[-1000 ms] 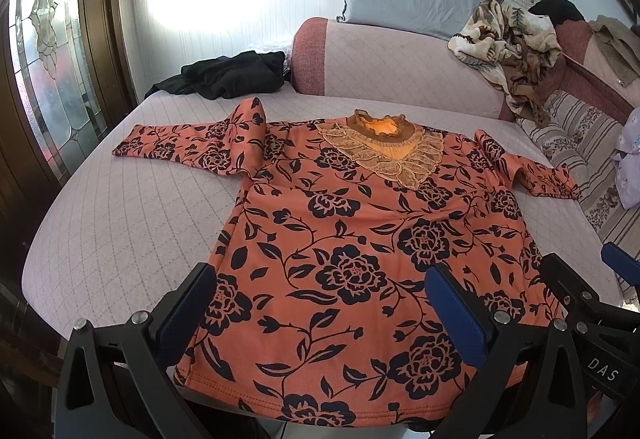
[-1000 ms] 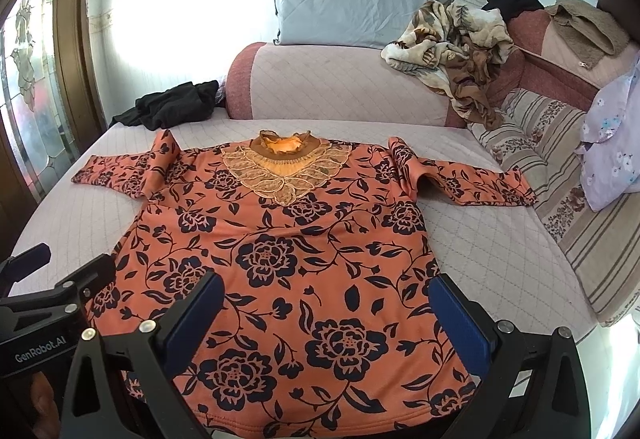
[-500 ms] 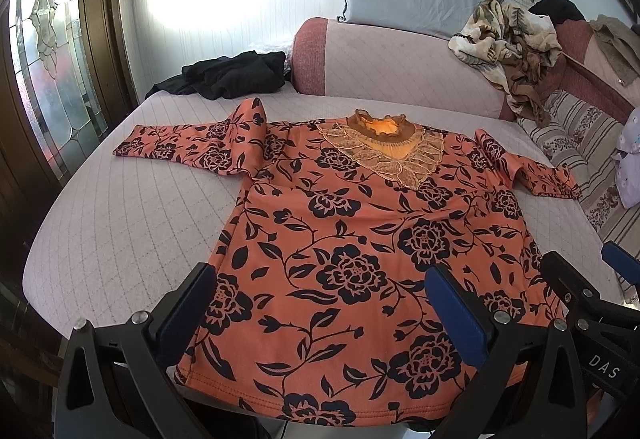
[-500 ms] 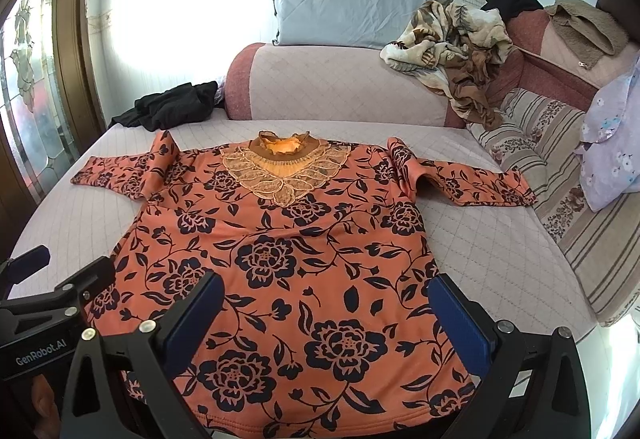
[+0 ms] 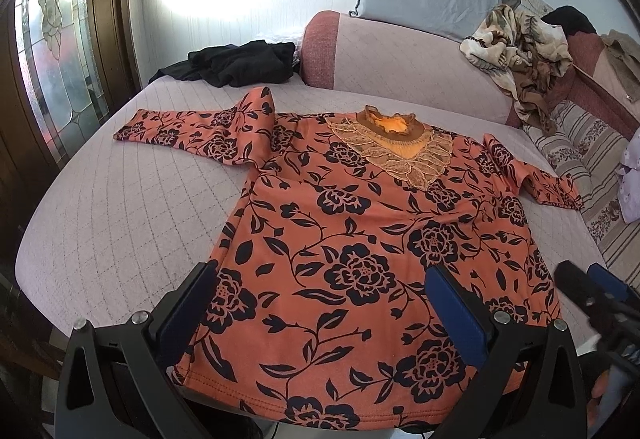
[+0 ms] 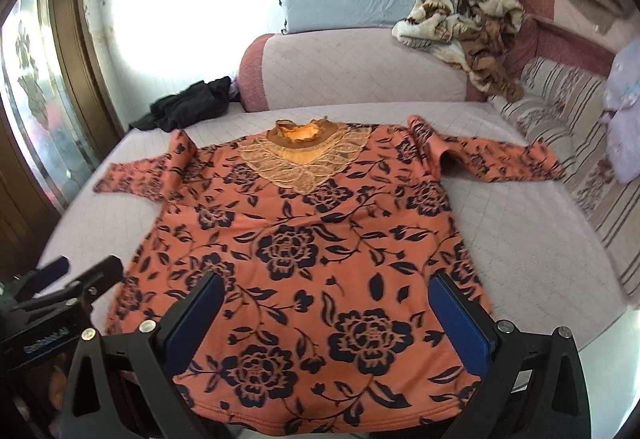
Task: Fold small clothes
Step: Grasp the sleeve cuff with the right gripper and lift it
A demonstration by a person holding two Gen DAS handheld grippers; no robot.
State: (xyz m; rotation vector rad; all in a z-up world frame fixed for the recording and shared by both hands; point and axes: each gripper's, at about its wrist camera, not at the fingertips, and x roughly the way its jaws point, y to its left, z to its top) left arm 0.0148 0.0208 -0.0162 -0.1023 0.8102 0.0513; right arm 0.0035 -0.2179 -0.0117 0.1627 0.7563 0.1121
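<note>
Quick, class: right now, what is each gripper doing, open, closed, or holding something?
Left gripper: open, holding nothing, above the orange floral top near its hem.
Right gripper: open, holding nothing, over the same top.

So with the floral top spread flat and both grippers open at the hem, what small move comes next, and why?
Probably lower the left gripper onto the orange top near its hem and close. Both sleeves lie spread, no fold is started, and the right gripper also hovers open, holding nothing.

Both grippers are black frames with silver screws. Their fingers point(image 5: 188, 309) carry flat blue pads point(image 6: 460, 319). White lettering marks one body.
</note>
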